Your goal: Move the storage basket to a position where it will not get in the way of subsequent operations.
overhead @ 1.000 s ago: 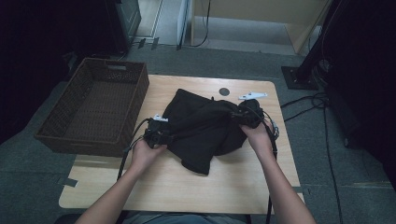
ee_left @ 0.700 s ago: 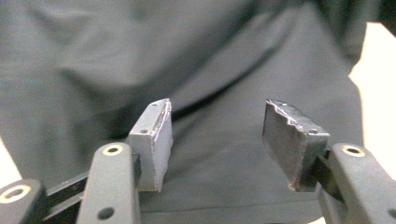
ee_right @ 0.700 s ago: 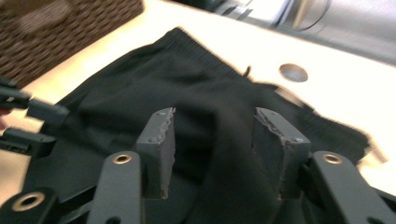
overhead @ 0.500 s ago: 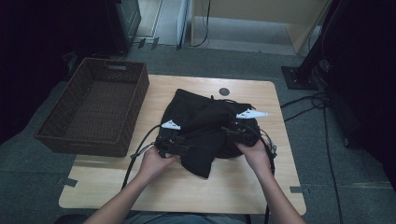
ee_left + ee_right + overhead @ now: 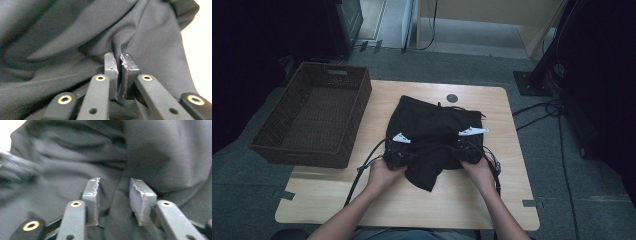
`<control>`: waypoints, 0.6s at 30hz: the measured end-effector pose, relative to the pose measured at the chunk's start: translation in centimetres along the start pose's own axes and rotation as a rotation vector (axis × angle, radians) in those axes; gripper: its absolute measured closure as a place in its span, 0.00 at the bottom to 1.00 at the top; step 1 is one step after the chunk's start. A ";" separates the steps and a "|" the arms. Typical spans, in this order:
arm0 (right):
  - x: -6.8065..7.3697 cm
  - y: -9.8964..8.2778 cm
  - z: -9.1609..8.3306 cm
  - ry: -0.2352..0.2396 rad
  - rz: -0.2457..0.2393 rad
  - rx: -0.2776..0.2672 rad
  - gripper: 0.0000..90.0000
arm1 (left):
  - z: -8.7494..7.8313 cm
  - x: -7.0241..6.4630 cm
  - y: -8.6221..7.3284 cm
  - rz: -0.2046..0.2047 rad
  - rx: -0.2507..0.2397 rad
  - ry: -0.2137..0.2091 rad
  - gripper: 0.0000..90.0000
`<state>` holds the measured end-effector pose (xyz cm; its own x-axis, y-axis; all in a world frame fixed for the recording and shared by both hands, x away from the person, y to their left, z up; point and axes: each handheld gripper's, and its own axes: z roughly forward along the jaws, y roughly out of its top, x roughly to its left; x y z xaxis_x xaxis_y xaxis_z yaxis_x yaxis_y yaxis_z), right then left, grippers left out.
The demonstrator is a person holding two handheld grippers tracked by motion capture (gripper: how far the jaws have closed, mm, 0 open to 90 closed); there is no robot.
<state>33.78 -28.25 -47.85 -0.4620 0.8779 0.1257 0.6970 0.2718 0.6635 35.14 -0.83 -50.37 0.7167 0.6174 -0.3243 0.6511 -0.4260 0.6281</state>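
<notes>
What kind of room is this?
Probably a lab or recording room: a bare wooden table on grey carpet, cables running over the floor, and a dark stand base beside them.

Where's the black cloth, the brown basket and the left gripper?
black garment (image 5: 432,125), high view, its upper middle.
wicker basket (image 5: 279,152), high view, its near wall.
left gripper (image 5: 119,68), left gripper view, between its fingertips.

Left gripper (image 5: 119,67) has pinched the black garment (image 5: 434,135) — right gripper (image 5: 115,200) closing.

High view down over the table (image 5: 512,210); both gripper views tight on the black garment (image 5: 432,130).
</notes>
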 end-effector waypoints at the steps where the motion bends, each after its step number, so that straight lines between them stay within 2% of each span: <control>1: -0.2 -0.2 0.2 -0.008 0.002 0.014 0.72 | -0.5 0.2 0.1 -0.007 -0.005 -0.011 0.96; 3: -0.7 -0.8 0.5 -0.032 0.004 0.049 0.78 | -1.5 0.3 0.3 -0.009 -0.019 -0.012 0.96; 5: -1.3 -1.4 0.8 -0.052 -0.018 0.083 0.83 | -2.7 0.5 0.6 -0.023 -0.040 -0.034 0.96; 8: -2.1 -1.8 0.7 -0.040 0.008 0.098 0.94 | -4.6 0.8 1.1 -0.039 -0.089 -0.050 0.96; 9: -2.3 -1.8 0.6 -0.052 0.009 0.105 0.97 | -5.1 0.9 1.2 -0.038 -0.103 -0.044 0.96; 10: -2.5 -1.8 0.6 -0.060 0.003 0.111 0.98 | -5.7 1.0 1.3 -0.045 -0.105 -0.051 0.96; 13: -3.3 -1.7 0.3 -0.035 0.024 0.123 0.99 | -6.8 1.3 1.4 -0.056 -0.116 -0.070 0.97; 14: -3.3 -1.6 0.1 -0.042 0.017 0.127 1.00 | -7.2 1.3 1.5 -0.049 -0.121 -0.056 0.98; 16: -3.4 -1.3 -0.1 -0.100 -0.019 0.138 1.00 | -8.1 1.6 1.5 -0.054 -0.132 -0.043 0.99; 18: -4.1 -1.1 -0.6 -0.109 -0.003 0.128 1.00 | -8.5 2.0 1.5 -0.060 -0.116 -0.037 1.00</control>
<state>34.56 -32.37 -48.60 -0.4070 0.9126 0.0385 0.7631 0.3166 0.5634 35.43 5.38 -44.08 0.6875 0.6135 -0.3887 0.6616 -0.3085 0.6835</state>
